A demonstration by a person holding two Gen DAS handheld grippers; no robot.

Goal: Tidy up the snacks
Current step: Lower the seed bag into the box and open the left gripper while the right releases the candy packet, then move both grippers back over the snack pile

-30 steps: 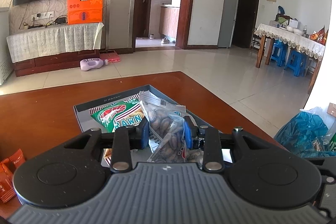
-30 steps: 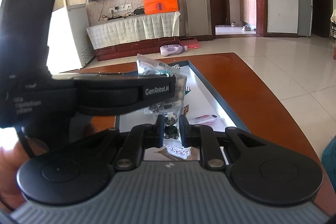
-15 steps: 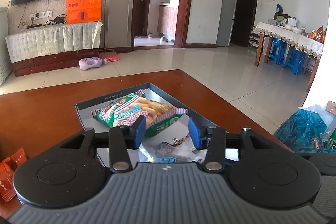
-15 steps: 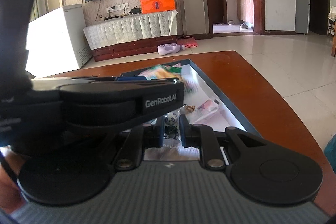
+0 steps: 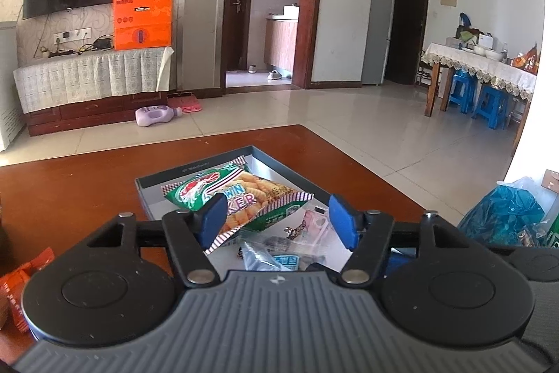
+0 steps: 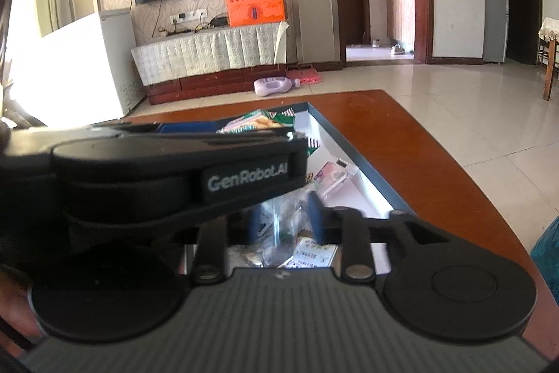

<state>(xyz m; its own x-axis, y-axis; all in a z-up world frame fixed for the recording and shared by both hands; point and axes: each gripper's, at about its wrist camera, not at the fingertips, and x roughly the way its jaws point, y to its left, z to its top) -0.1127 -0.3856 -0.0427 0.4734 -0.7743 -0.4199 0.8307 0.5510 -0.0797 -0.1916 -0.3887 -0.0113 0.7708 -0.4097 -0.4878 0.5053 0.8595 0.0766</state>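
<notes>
Green and striped, the prawn cracker bag (image 5: 241, 201) lies slantwise in the tray (image 5: 195, 167) on the table (image 5: 70, 187). The left gripper (image 5: 276, 219), jaws opening wide and empty, hangs just before it. The right gripper (image 6: 284, 215), jaws opening, straddles a clear packet (image 6: 283, 226) without pinching it, nearer the tray's front.

Count from my two tool cameras: one box, a handful of snack packs, two tools.

I count one shallow grey box (image 5: 195, 167) on the brown surface (image 5: 70, 194), holding one green prawn-cracker bag (image 5: 241, 194), one clear bag (image 5: 265, 254) and one small pink packet (image 5: 316, 226); more may lie hidden under my tools. I see two tools, the left tool (image 5: 276, 215) and the right tool (image 6: 284, 219). Beyond that: at least two orange packets (image 5: 21, 278), one blue plastic bag (image 5: 503, 215), two blue stools (image 5: 478, 100).
</notes>
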